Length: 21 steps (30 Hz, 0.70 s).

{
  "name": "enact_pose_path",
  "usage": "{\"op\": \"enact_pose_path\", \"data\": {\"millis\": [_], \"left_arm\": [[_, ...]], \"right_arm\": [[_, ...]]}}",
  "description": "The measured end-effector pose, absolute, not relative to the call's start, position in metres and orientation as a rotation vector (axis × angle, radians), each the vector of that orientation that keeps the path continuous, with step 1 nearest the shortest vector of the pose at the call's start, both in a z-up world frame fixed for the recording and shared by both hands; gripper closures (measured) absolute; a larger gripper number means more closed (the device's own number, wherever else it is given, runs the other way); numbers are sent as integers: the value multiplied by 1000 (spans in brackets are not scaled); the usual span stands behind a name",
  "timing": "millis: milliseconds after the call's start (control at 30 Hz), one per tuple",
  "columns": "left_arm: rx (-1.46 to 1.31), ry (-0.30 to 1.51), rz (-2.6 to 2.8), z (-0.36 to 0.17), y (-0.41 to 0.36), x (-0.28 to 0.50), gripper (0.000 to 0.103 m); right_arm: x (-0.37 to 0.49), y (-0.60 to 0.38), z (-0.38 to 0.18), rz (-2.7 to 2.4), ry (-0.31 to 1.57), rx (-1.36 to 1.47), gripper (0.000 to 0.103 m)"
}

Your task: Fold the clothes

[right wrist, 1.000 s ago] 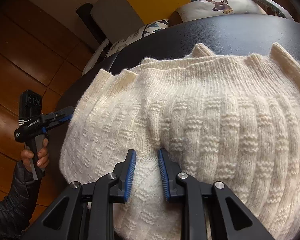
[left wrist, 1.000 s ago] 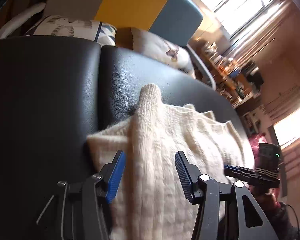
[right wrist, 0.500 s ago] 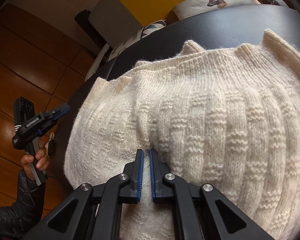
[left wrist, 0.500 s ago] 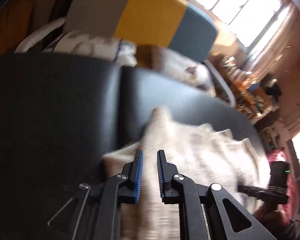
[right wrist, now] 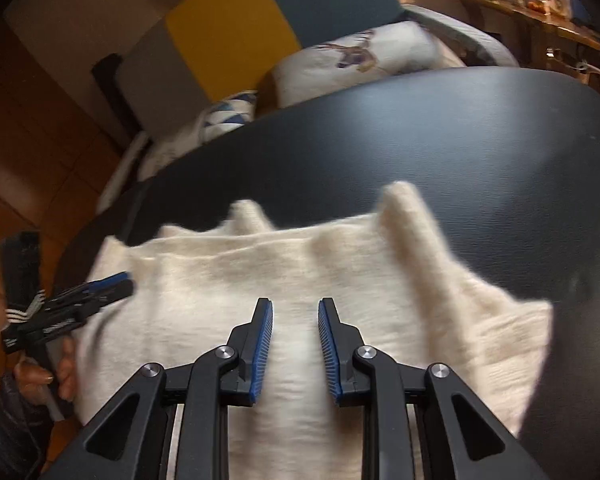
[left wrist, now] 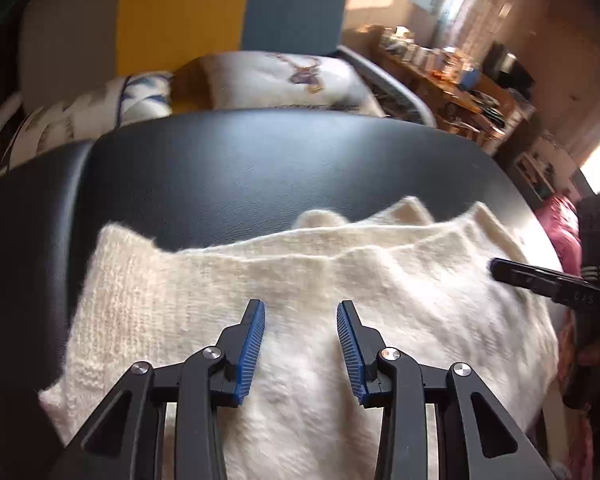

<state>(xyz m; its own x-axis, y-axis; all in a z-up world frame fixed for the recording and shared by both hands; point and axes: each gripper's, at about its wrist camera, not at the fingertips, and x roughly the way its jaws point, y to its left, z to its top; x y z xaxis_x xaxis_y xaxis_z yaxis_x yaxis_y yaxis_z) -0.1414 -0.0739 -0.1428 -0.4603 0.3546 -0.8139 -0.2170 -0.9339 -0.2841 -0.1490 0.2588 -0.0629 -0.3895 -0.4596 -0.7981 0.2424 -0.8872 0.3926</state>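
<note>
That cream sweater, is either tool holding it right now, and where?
Neither holds it. The left tool and right tool are both open above the cream sweater, which lies on the black seat.

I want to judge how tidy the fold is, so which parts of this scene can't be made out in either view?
- Sweater, near edge: cut off by the bottom of both views, behind the left gripper and the right gripper.
- Sweater's knit pattern and creases: smeared by motion blur, worst in the right wrist view.
- Layers underneath: hidden by the top layer.
- Shelf clutter: too small and blurred.
</note>
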Motion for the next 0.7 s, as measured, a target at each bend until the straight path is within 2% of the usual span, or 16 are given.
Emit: {"op": "enact_pose_path", "data": {"millis": [33,67,133,233,400,433,467,533,700], "left_arm": [[-1378,-258,2424,-147,-79,-141,64],[-1353,-318,2423,-151,-84,-141,64],[-1336,-378,2420,-153,-90,-139,65],[-1347,-435,2417,-150,-91,-139,64],[-1347,-574,2403,-137,-108,-133,63],[-1347,-606,2402,-135,-115,-128,63],[-1341,-621,2406,-130,-121,-126,62],[-1331,-644,2419,-124,-135,-117,59],[-1328,-658,2472,-121,-169,-85,54]], "right_arm": [[-155,270,-70,-2344,-273,1463,86],[-159,282,-77,-2361,-301,1480,98],[-162,303,-86,-2337,-429,1460,103],[-160,315,-89,-2333,-505,1436,103],[-159,309,-83,-2339,-468,1428,102],[-158,309,-79,-2339,-474,1423,100],[-157,310,-75,-2340,-480,1418,91],[-149,314,-63,-2360,-470,1379,82],[-116,334,-51,-2372,-443,1350,82]]}}
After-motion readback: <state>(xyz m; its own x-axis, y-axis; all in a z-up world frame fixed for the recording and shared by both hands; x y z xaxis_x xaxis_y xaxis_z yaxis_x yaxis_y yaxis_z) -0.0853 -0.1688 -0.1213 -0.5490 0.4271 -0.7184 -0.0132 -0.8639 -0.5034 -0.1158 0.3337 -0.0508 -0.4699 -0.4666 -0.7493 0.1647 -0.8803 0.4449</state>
